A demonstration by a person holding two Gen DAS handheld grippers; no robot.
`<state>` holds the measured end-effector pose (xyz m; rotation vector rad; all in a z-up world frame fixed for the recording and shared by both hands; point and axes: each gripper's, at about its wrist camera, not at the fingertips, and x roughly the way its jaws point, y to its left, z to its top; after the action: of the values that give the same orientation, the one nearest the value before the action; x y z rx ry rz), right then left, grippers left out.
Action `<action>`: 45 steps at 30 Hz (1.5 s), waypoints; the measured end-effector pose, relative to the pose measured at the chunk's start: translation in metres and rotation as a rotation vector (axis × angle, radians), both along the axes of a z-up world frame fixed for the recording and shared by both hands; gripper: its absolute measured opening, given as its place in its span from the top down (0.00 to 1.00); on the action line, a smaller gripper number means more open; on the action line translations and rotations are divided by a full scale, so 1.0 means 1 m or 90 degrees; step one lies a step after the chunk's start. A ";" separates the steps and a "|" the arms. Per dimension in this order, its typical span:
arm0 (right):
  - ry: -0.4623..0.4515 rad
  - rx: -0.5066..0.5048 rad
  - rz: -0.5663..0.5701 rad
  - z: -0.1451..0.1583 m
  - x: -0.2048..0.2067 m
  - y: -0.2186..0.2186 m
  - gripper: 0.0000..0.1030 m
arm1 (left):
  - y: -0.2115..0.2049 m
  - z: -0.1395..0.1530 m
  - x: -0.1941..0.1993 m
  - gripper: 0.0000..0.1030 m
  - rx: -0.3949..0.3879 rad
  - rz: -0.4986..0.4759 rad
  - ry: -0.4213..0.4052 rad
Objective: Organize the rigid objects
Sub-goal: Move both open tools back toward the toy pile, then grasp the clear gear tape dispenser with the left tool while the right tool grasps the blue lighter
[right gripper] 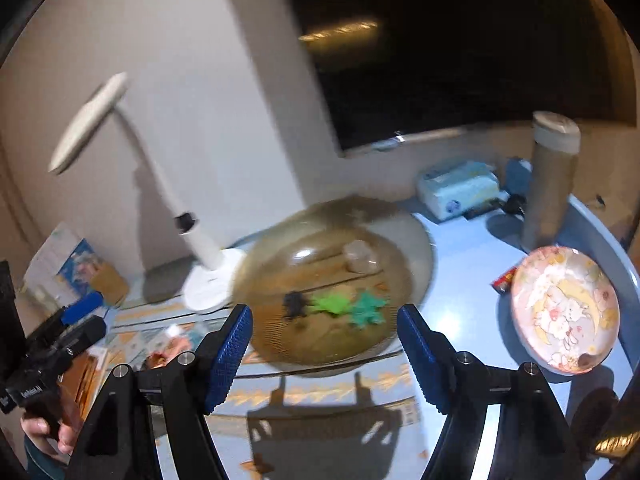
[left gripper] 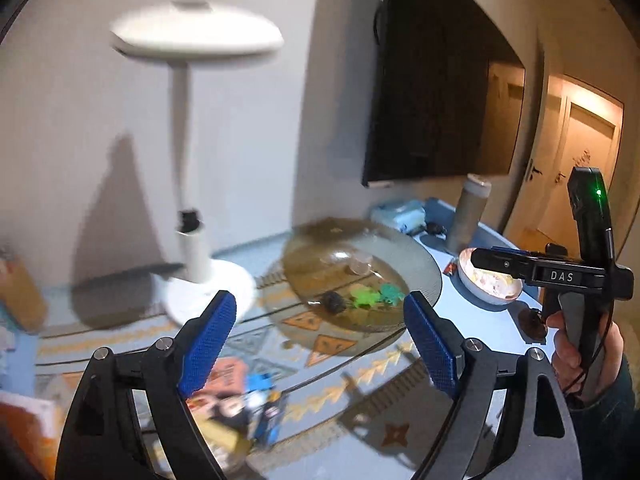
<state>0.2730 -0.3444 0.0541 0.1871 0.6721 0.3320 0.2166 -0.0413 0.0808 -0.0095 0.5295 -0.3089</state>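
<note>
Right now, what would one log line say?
left gripper: open, empty | right gripper: open, empty | toys: in amber dish

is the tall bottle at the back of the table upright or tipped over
Upright. The tall bottle stands on its base on the table, cap at the top, clear of the plate.

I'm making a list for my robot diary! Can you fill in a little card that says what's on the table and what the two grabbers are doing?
Big dish: brown glass plate in the middle of the table
Toys in dish: black toy, light green toy, teal toy, side by side
Small plate: pink cartoon plate, to the right
Lamp: white desk lamp, to the left
Bottle: tall bottle at the back
Left gripper: jaws open, holding nothing
Right gripper: jaws open, holding nothing
</note>
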 end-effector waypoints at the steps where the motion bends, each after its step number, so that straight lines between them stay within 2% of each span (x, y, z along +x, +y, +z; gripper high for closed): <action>1: -0.016 -0.004 0.018 0.011 -0.011 0.013 0.29 | 0.008 0.008 -0.014 0.18 0.003 0.008 -0.013; 4: -0.056 -0.015 0.056 0.034 -0.036 0.042 0.29 | 0.029 0.027 -0.046 0.18 0.007 0.028 -0.049; 6: -0.087 -0.026 0.089 0.050 -0.057 0.066 0.21 | 0.045 0.038 -0.067 0.18 0.004 0.049 -0.068; 8: -0.108 -0.038 0.109 0.059 -0.073 0.085 0.17 | 0.060 0.041 -0.081 0.18 0.000 0.071 -0.071; 11: -0.135 -0.066 0.144 0.065 -0.095 0.117 0.17 | 0.084 0.030 -0.095 0.18 -0.001 0.106 -0.060; 13: -0.149 -0.094 0.161 0.061 -0.105 0.136 0.17 | 0.099 0.010 -0.095 0.18 -0.006 0.133 -0.032; 16: -0.144 -0.130 0.180 0.040 -0.108 0.160 0.17 | 0.121 -0.039 -0.085 0.18 -0.011 0.171 0.029; 18: -0.123 -0.126 0.206 0.018 -0.103 0.171 0.17 | 0.127 -0.074 -0.076 0.18 -0.005 0.188 0.067; 20: -0.093 -0.122 0.227 -0.016 -0.092 0.180 0.17 | 0.133 -0.115 -0.068 0.18 0.003 0.205 0.111; 24: -0.005 -0.134 0.227 -0.094 -0.058 0.189 0.17 | 0.139 -0.164 -0.058 0.18 -0.003 0.218 0.160; 28: 0.054 -0.145 0.210 -0.144 -0.039 0.187 0.17 | 0.137 -0.179 -0.057 0.18 0.002 0.219 0.175; 31: 0.083 -0.158 0.200 -0.163 -0.032 0.189 0.17 | 0.135 -0.180 -0.056 0.18 0.007 0.219 0.177; 38: 0.082 -0.181 0.200 -0.163 -0.031 0.194 0.17 | 0.115 -0.183 -0.049 0.18 0.069 0.190 0.189; 42: 0.103 -0.183 0.204 -0.165 -0.026 0.199 0.17 | 0.099 -0.183 -0.031 0.18 0.066 0.144 0.208; 45: 0.112 -0.191 0.222 -0.166 -0.026 0.212 0.18 | 0.084 -0.189 -0.010 0.19 0.117 0.142 0.227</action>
<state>0.2472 -0.1325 -0.1124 -0.1926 0.9221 0.5475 0.2066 0.0429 -0.1081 0.0556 0.9021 -0.0371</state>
